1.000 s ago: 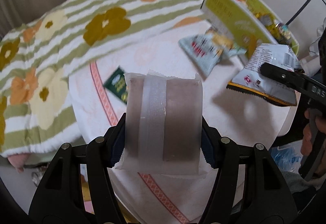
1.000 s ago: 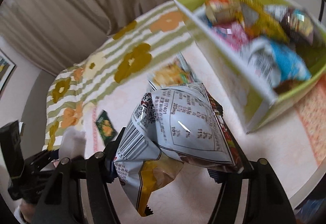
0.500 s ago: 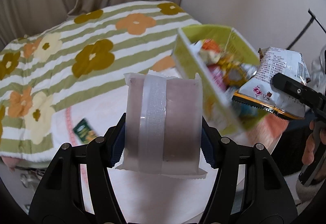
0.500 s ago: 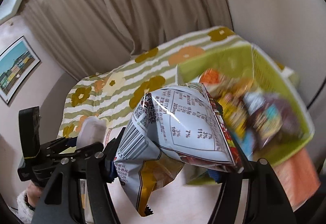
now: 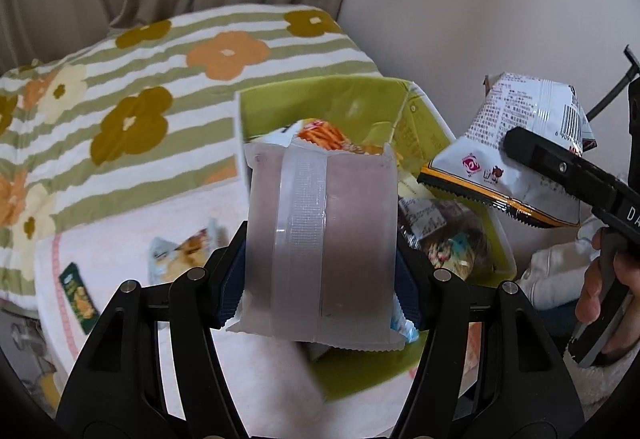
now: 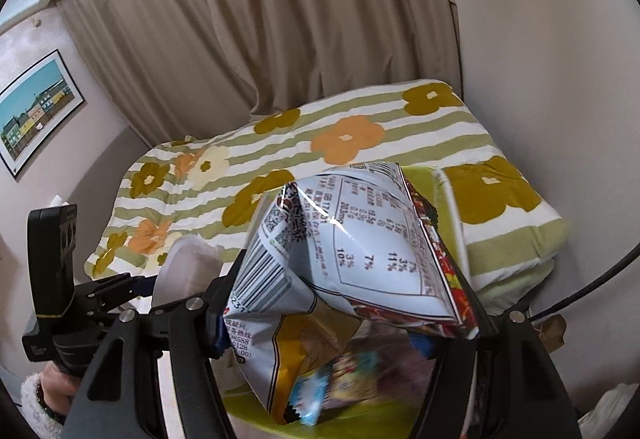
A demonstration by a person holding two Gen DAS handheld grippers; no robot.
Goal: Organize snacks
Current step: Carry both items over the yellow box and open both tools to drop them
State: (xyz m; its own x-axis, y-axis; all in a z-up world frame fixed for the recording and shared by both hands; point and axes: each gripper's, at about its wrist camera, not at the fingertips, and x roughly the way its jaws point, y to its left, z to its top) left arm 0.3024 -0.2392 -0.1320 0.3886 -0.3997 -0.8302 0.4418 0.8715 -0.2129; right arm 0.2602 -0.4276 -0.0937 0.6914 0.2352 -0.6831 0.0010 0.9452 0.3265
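My left gripper (image 5: pixel 320 279) is shut on a frosted clear packet with a brown bar inside (image 5: pixel 344 239), held over the near left part of a lime-green box (image 5: pixel 352 107) full of snack bags. My right gripper (image 6: pixel 340 323) is shut on a white crinkled chip bag (image 6: pixel 360 251) printed with a barcode and a nutrition table. In the left wrist view that chip bag (image 5: pixel 520 151) hangs above the box's right side, clamped by the right gripper (image 5: pixel 560 175). The right wrist view shows the left gripper (image 6: pixel 120 287) with its packet (image 6: pixel 188 267) at lower left.
A small round table with a pale pink cloth (image 5: pixel 132 235) carries the green box, a light-blue snack bag (image 5: pixel 180 255) and a small dark-green packet (image 5: pixel 78 297). Behind lies a bed with a striped flower blanket (image 5: pixel 120 79). Beige curtains (image 6: pixel 260 19) and a wall picture (image 6: pixel 36 111) are beyond.
Both grippers have swung with their snacks from over the table cloth to above the green box. The box now lies right under both snacks. Neither grip has altered.
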